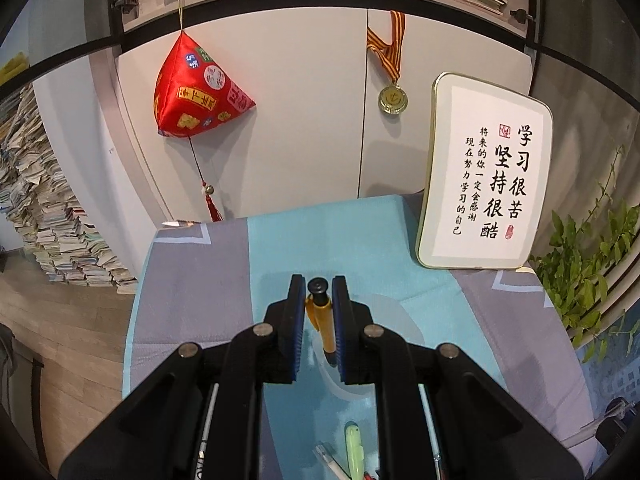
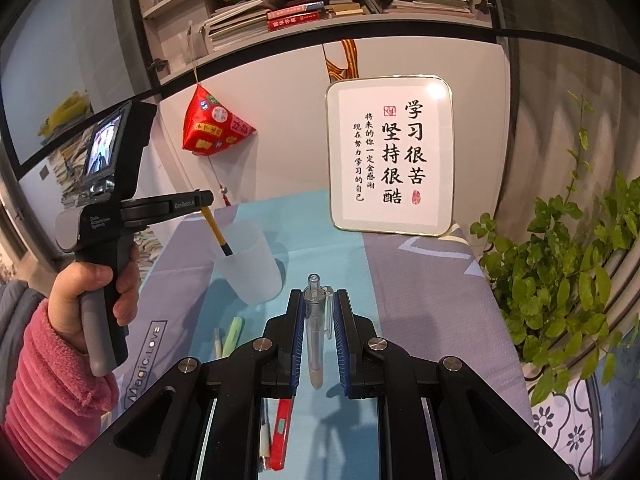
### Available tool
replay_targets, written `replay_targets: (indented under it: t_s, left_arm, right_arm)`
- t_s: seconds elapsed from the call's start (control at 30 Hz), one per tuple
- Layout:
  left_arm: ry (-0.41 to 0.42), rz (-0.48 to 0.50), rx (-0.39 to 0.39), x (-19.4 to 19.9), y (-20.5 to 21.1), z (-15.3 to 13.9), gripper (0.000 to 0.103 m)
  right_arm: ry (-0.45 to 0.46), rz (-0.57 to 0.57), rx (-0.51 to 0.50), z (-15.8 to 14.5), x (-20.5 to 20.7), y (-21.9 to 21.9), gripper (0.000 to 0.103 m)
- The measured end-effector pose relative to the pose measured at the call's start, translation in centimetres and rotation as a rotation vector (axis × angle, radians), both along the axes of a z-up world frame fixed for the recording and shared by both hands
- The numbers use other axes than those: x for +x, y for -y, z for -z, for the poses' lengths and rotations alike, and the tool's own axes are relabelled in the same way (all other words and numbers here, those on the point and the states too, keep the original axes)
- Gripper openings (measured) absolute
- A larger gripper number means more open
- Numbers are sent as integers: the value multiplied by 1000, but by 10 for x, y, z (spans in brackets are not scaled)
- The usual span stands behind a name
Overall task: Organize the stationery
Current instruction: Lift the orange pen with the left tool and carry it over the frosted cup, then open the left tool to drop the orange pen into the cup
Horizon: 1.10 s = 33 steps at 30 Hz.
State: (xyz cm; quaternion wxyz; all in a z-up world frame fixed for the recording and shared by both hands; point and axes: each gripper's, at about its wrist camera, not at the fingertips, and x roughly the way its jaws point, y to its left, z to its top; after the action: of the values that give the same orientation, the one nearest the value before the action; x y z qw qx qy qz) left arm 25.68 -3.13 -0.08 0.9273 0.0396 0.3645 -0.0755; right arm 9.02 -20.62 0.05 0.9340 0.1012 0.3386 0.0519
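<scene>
My left gripper [image 1: 319, 286] is shut on a yellow pen [image 1: 325, 322] with a black cap. In the right wrist view the left gripper [image 2: 202, 200] holds that yellow pen [image 2: 216, 231] tip down, just inside the rim of a frosted white cup [image 2: 250, 264]. My right gripper [image 2: 319, 300] is shut on a clear pen [image 2: 314, 334], held above the cloth to the right of the cup. A green highlighter [image 2: 232, 336], a white pen [image 2: 217, 342] and a red pen [image 2: 280, 432] lie on the cloth near me.
A framed calligraphy sign [image 2: 390, 156] leans against the cabinet at the table's back. A potted plant [image 2: 560, 280] stands at the right edge. A red cloth ornament [image 2: 214, 126] and a medal [image 1: 393, 98] hang on the cabinet doors. Paper stacks [image 1: 44, 208] stand left.
</scene>
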Motion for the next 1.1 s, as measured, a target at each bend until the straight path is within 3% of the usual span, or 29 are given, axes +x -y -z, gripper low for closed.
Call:
replay_targets:
  t_s: [0.57,0.63,0.77,0.8,1.1]
  left_arm:
    - [-86,12,-38,0,-5,12,13]
    - [-102,14,-41,0,-6,12,21]
    - [-55,5,-29,-13,-10,3,53]
    - [-33,0,-24,-19,-12,-1,56]
    - [51,-34,-48,-71,-46,-14,58]
  right_arm:
    - [-4,-9,-4,-1,-6,-6,15]
    - [-3,-8,-4,-2,-7,-7,15]
    - [1,-13,-5,-7,-6,-8,15]
    - [3,-15,-5,-8,-5,-9,15]
    - [45,-61,-29,-34,12,-26,15]
